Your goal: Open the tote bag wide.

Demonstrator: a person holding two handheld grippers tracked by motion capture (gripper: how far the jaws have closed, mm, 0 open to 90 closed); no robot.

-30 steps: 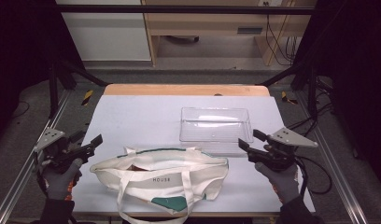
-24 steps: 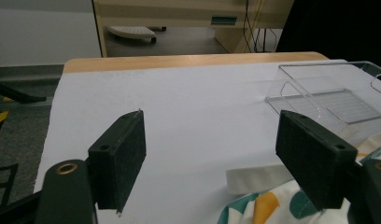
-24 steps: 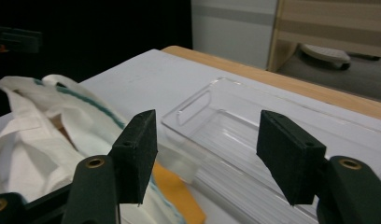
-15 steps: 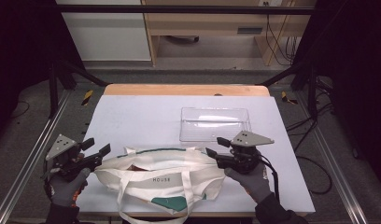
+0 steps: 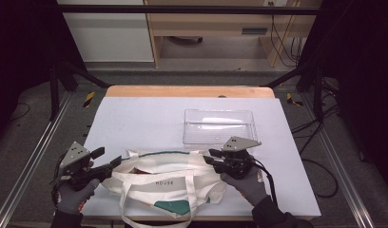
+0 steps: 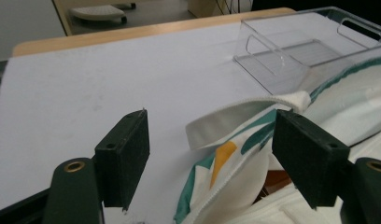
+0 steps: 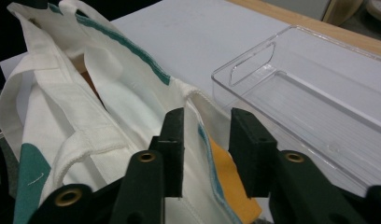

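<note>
Covering most of the wooden table (image 5: pixel 189 91), a white sheet (image 5: pixel 144 123) is lying flat, and everything else is sitting on it. Lying along the sheet's near edge, a cream tote bag (image 5: pixel 166 180) with green trim and a small printed word on its side is resting with its mouth gaping upward and its two handles falling toward the person; in the left gripper view one loose handle strap (image 6: pixel 235 116) is curling out over the sheet. Sitting just beyond the bag's right end, a clear plastic tray (image 5: pixel 219 126) is standing upright and very close to the bag's rim, though whether the two are touching is hard to tell. Coming in at the bag's left end, the left gripper (image 5: pixel 106 159) is being held by a gloved hand with its jaws spread wide; its own view is showing the bag's end fold lying between the two pads, with neither pad pressing on the cloth. Reaching the bag's right end, the right gripper (image 5: pixel 208 156) is straddling the upper rim of the bag, its jaws having just been closing, and in its own view the rim is standing between the narrowed pads with a sliver of gap still showing on each side
</note>
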